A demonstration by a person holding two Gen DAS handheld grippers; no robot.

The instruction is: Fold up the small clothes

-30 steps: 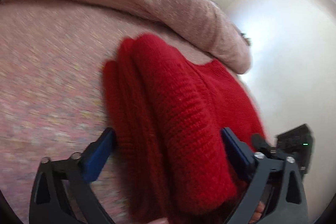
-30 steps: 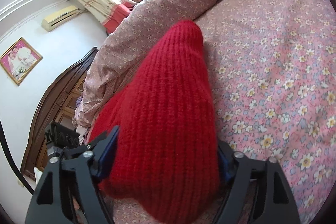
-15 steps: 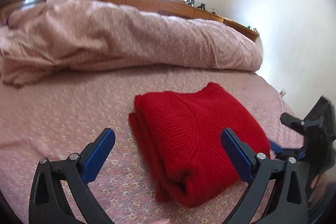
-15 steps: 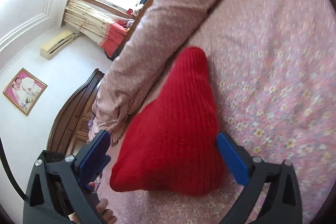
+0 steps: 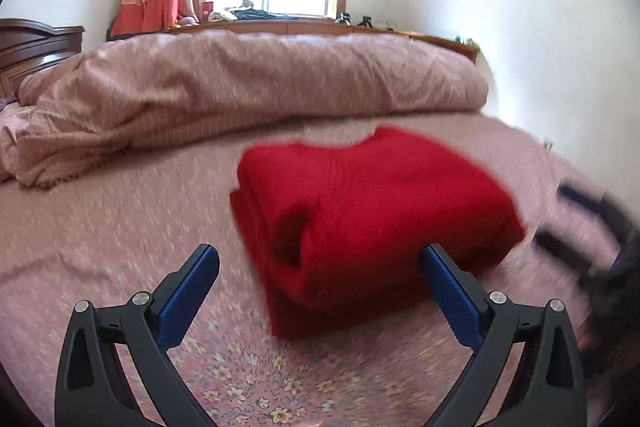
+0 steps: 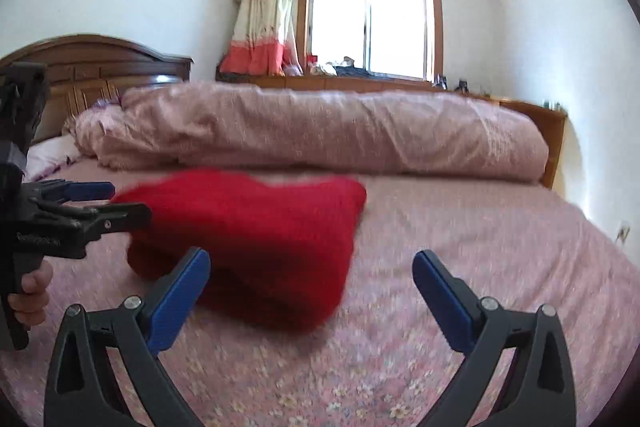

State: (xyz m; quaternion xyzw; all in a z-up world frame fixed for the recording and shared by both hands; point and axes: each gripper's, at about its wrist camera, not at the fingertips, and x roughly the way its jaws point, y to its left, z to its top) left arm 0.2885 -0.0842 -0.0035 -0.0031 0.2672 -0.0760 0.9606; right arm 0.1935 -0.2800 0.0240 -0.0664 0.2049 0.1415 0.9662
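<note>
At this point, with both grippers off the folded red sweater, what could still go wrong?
The red sweater sits as a thick, rounded bundle on the soft floral bedsheet, so its top layer may spring open. The open left gripper and right gripper hover close; a stray finger could snag the knit.

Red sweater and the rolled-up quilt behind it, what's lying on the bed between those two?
Nothing: only bare floral bedsheet separates the folded red sweater from the pink quilt, clearest in the right wrist view.
</note>
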